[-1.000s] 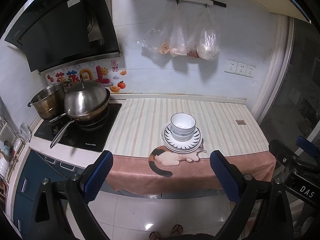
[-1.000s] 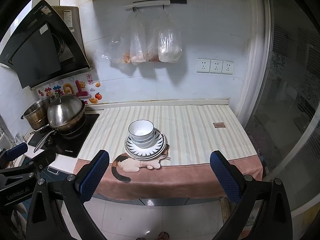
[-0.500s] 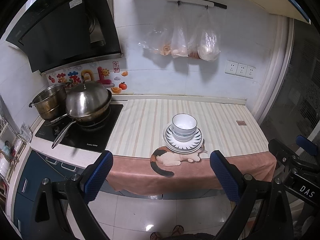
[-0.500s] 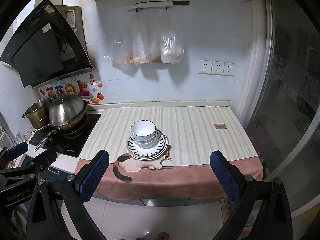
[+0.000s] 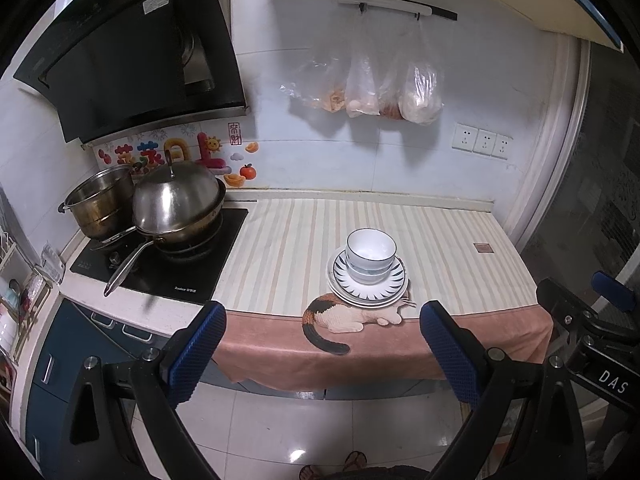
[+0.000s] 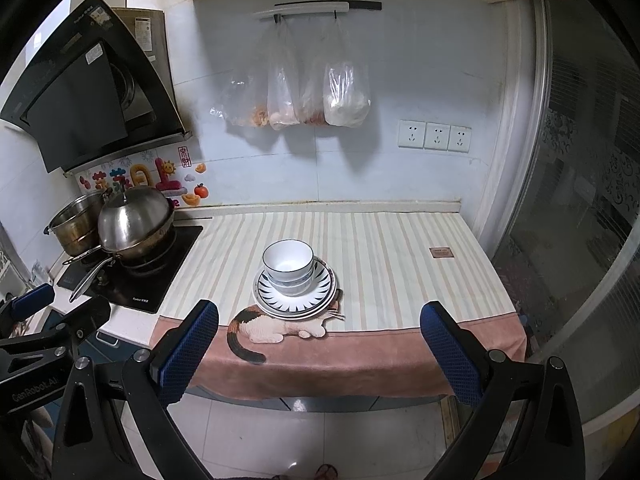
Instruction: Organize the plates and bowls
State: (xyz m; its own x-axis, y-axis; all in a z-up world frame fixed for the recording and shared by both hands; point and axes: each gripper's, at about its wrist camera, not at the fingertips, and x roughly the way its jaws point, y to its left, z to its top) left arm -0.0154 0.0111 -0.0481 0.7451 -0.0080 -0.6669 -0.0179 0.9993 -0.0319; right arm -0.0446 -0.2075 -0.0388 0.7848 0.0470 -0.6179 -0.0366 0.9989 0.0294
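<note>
Your left gripper (image 5: 320, 354) and right gripper (image 6: 318, 354) both hang with fingers spread wide, empty, off the worktop (image 6: 400, 264) edge. Ahead, between each pair of fingers, sit two nested bowls (image 6: 288, 262) on at least two stacked plates (image 6: 320, 300).

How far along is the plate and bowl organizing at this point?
Looks done or nearly so: the bowls sit nested on the stacked plates on the striped cloth. In hand: nothing; the left tool and right tool are both open, short of the counter. Left: no loose dishes show elsewhere.
</note>
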